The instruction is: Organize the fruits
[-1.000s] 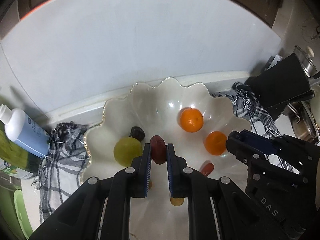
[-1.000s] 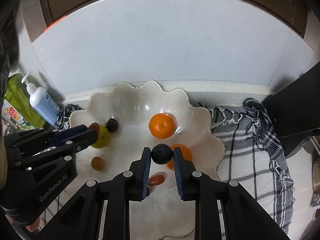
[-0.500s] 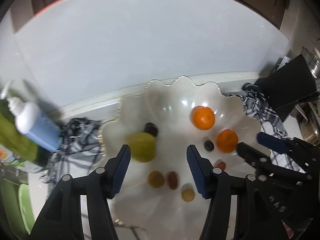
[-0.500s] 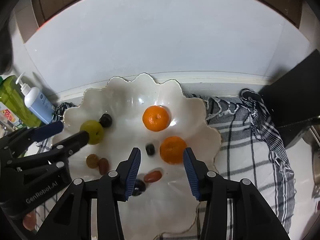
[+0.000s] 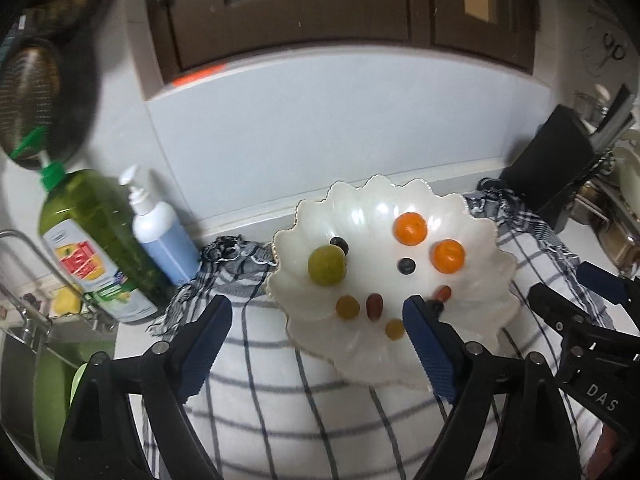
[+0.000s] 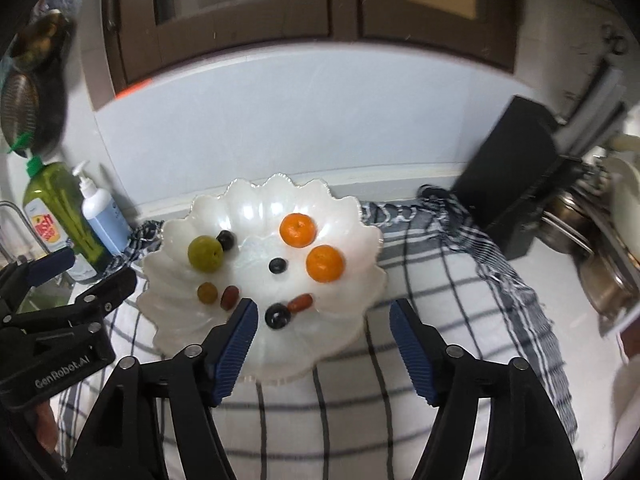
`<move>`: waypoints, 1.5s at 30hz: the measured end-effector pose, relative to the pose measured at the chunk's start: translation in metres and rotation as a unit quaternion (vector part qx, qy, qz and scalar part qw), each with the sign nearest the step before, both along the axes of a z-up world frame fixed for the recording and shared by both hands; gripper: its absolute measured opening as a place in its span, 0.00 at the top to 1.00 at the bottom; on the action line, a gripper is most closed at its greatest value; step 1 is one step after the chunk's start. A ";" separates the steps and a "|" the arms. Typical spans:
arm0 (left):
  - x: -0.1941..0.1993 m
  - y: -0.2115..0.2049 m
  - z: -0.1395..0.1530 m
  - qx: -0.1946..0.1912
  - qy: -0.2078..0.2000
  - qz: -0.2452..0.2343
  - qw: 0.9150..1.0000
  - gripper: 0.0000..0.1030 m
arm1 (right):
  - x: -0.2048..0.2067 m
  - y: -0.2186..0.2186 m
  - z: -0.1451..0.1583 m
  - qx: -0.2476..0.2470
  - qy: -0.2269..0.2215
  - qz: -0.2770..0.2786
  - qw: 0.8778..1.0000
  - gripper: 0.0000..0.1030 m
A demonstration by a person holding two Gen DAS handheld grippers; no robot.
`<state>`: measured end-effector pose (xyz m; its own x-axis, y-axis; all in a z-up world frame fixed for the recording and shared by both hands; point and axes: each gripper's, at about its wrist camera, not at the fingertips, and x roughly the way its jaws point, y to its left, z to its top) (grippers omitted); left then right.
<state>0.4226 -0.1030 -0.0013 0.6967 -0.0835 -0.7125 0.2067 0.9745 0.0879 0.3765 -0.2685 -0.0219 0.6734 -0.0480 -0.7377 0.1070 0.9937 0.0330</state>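
Fruit, loose in the white scalloped ceramic bowl [image 6: 362, 276]: two round orange tangerines [image 6: 298, 230], one round green fruit [image 6: 205, 253], three small dark berries [image 6: 278, 315], small reddish and yellowish pieces. The bowl sits on my white tea towel with dark checks [image 6: 436, 292]. My left gripper [image 5: 316, 332] and right gripper [image 6: 322, 330]: jaws just opened, wide, nothing between them.
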 end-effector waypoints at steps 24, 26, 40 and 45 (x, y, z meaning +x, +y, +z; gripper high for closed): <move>-0.244 0.022 0.063 -0.016 -0.135 0.011 0.991 0.00 | -0.234 0.001 0.072 -0.021 -0.117 -0.020 0.993 0.17; -0.259 0.024 0.064 -0.017 -0.140 0.012 0.990 0.00 | -0.251 0.002 0.075 -0.028 -0.121 -0.019 0.992 0.17; -0.342 0.031 0.074 -0.029 -0.158 0.003 0.987 0.00 | -0.338 0.007 0.089 -0.035 -0.146 -0.013 0.989 0.17; -0.357 0.033 0.074 -0.030 -0.159 0.001 0.987 0.00 | -0.350 0.010 0.090 -0.031 -0.147 -0.007 0.989 0.17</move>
